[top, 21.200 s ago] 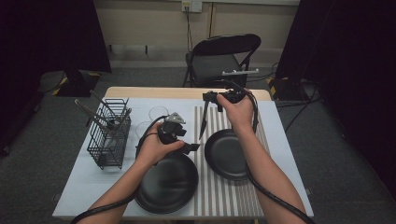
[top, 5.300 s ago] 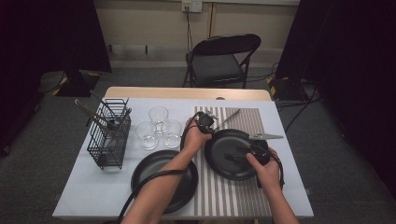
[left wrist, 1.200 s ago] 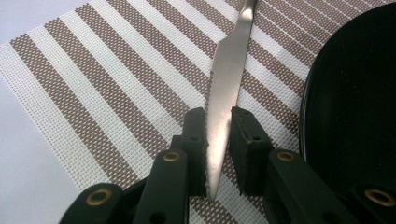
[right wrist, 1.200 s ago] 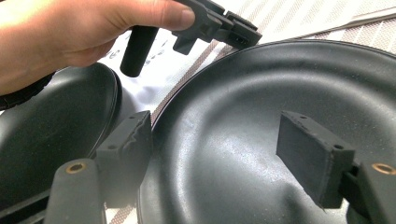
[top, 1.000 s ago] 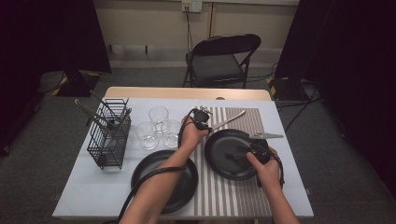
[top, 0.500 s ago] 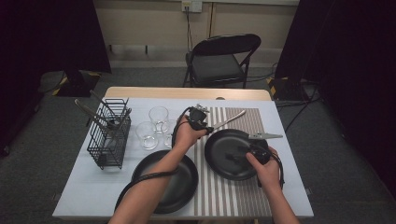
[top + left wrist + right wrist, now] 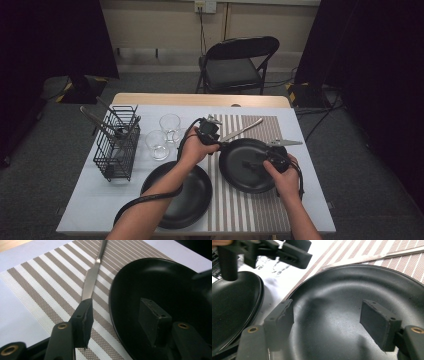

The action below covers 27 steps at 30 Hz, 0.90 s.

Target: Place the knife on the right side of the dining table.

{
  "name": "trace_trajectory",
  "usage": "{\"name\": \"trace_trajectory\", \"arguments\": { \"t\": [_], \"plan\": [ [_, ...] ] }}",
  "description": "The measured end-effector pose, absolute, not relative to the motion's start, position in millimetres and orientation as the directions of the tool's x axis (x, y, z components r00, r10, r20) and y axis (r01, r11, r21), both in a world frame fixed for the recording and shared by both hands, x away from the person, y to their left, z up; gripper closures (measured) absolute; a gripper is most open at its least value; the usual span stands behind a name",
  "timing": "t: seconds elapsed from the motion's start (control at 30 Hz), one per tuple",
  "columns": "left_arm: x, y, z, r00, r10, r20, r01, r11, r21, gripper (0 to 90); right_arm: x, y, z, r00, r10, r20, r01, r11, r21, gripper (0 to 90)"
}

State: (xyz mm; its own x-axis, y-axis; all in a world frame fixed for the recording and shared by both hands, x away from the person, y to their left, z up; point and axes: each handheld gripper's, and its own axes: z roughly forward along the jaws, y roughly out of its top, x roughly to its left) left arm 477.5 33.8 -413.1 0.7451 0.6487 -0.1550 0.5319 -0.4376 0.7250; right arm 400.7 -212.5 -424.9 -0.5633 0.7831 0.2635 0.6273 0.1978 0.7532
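table (image 7: 90,200) with striped placemat (image 7: 250,210) | two black plates: one (image 7: 250,167) on the placemat, other (image 7: 182,197) left of it | wire basket (image 7: 117,150) and two glasses (image 7: 165,135) at left | butter knife (image 7: 93,275) on the placemat beside the plate | left gripper (image 7: 120,317) jaws apart, empty, astride the plate rim near the knife | right gripper (image 7: 332,322) jaws apart, empty, over the plate
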Motion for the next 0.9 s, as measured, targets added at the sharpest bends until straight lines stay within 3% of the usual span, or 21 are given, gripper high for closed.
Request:
{"name": "trace_trajectory", "arguments": {
  "t": [0.43, 0.9],
  "plan": [
    [455.7, 41.6, -408.6, 0.774, 0.607, -0.182, 0.521, -0.445, 0.729, 31.6, 412.7, -209.2, -416.3, -0.578, 0.794, 0.189, 0.603, 0.260, 0.754, 27.3],
    [438.5, 57.8, -403.7, 0.792, 0.576, -0.204, 0.510, -0.440, 0.739, 22.7, 425.3, -200.9, -410.2, -0.571, 0.806, 0.156, 0.599, 0.279, 0.751, 20.3]
  ]
}}
